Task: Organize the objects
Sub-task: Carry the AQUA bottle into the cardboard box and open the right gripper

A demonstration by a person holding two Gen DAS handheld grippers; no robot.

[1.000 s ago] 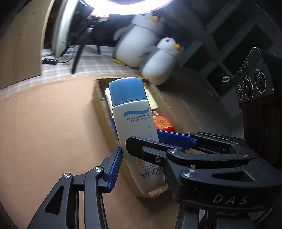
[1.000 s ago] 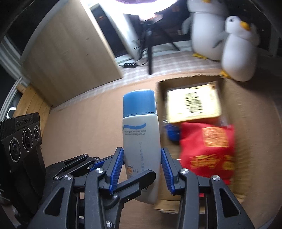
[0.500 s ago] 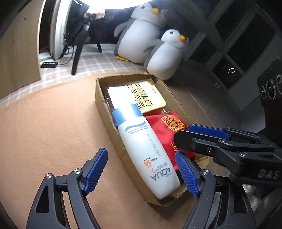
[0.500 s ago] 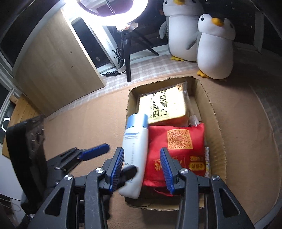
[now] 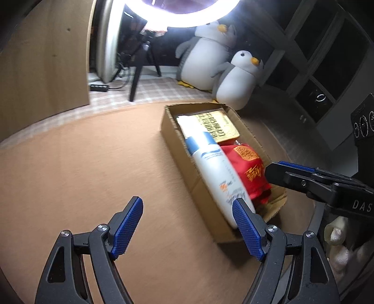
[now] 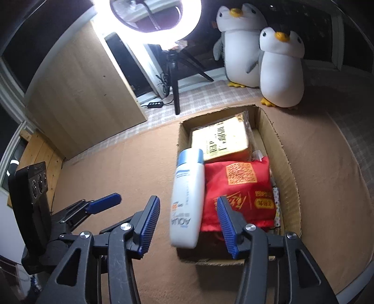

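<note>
1. Now released, the white sunscreen bottle [image 6: 187, 198] with its blue cap lies along the left wall of the cardboard box [image 6: 287, 173], its base resting over the box's near edge.
2. Both tools stand clear: the left gripper [image 5: 188, 224] has its jaws spread wide over bare tabletop, nothing between the pads; the right gripper [image 6: 188, 224] has just been opening, and its pads do not press on the bottle beyond them.
3. Smooth, rigid plastic, probably light: the bottle looks slippery, so a pinch across its flat mid-body would likely hold best, away from the rounded cap.
4. Beside it sit a soft red packet [image 6: 238, 189] and a yellow printed pack [image 6: 222, 140], touching the bottle and leaving little room for a finger on that side.
5. Two plush penguins [image 6: 280, 70] and a ring light [image 6: 154, 14] stand well behind the tan table [image 5: 81, 175].
</note>
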